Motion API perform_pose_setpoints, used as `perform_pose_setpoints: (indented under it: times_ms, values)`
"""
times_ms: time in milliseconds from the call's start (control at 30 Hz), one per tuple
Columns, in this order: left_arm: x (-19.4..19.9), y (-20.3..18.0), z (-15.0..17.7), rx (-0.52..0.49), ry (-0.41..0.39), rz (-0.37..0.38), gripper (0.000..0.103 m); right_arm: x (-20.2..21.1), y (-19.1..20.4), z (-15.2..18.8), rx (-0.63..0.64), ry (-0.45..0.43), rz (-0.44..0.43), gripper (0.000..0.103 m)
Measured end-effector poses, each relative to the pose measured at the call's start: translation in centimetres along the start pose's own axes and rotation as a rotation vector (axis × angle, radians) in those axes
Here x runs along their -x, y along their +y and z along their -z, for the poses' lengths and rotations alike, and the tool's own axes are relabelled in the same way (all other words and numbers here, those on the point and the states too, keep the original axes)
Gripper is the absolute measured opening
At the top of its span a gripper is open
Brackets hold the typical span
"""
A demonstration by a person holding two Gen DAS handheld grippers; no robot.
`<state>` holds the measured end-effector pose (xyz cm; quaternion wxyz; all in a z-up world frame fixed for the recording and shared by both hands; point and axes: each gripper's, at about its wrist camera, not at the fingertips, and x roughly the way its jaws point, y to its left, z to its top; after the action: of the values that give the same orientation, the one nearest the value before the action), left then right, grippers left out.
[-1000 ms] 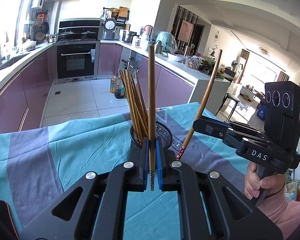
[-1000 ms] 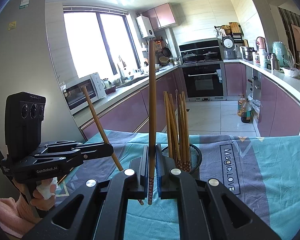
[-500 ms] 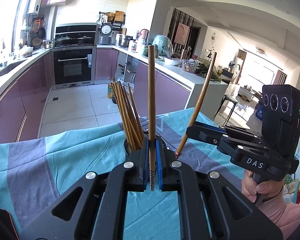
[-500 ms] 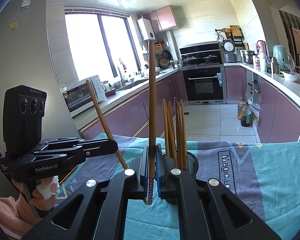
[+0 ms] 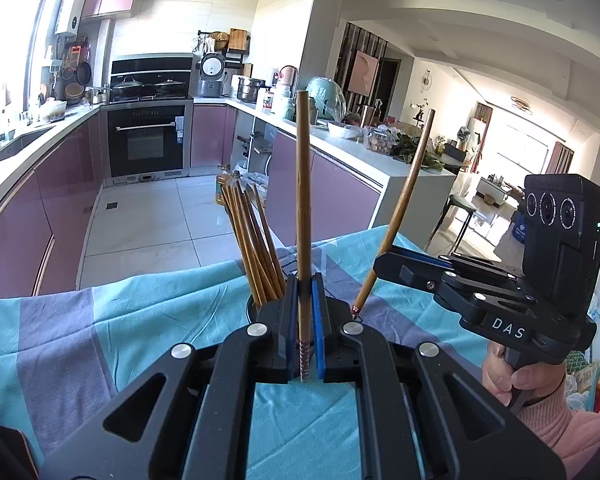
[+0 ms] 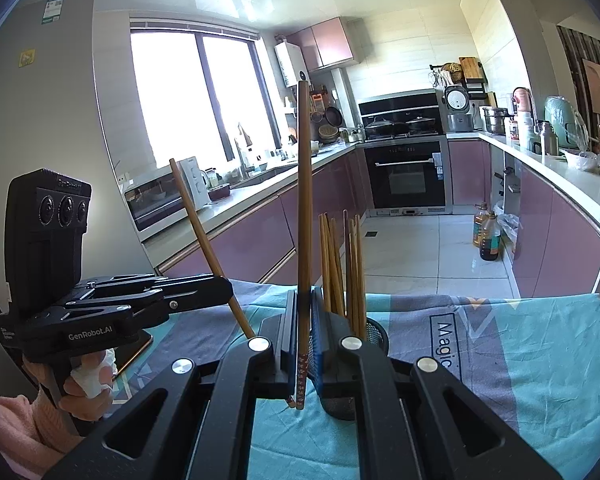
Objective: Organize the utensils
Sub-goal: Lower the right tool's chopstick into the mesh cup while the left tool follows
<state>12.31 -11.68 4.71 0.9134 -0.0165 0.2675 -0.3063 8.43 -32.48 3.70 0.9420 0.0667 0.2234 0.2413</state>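
My left gripper (image 5: 304, 292) is shut on a brown chopstick (image 5: 303, 200) that stands upright between its blue pads. Just beyond the fingers, a black mesh holder (image 5: 253, 309) carries several chopsticks (image 5: 252, 240) leaning left. At the right, my right gripper (image 5: 382, 266) clamps a tilted chopstick (image 5: 404, 196). In the right wrist view, the right gripper (image 6: 304, 304) is shut on its upright chopstick (image 6: 304, 200). The holder (image 6: 376, 336) stands just right of those fingers. The left gripper (image 6: 224, 292) grips a slanted chopstick (image 6: 204, 232).
A teal and grey tablecloth (image 5: 120, 320) covers the table, whose far edge drops to the tiled kitchen floor (image 5: 152, 220). A dark flat object with a brown edge (image 6: 136, 354) lies under the left gripper. Hands in pink sleeves (image 5: 520, 384) hold both grippers.
The left gripper has risen a little with its chopstick and drawn nearer the holder, which now sits lower behind its fingers. Both chopsticks stay clamped. The right gripper has hardly moved.
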Motion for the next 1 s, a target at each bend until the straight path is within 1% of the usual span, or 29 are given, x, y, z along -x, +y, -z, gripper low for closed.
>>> perform_pose_setpoints:
  times_ms: [400,600,1000]
  values:
    - [1.1,-0.3,-0.4,-0.001,-0.032,0.002,0.008,0.0,-0.5,-1.1,0.011,-0.016,0.007,0.006]
    - [0.7,-0.6,-1.3,0.004,-0.038,0.000,0.008,-0.1,-0.5,-1.2,0.016,-0.020,0.011,0.006]
    - [0.4,-0.7,-1.5,0.013,-0.044,-0.003,0.008,-0.3,-0.5,-1.5,0.020,-0.018,0.016,0.006]
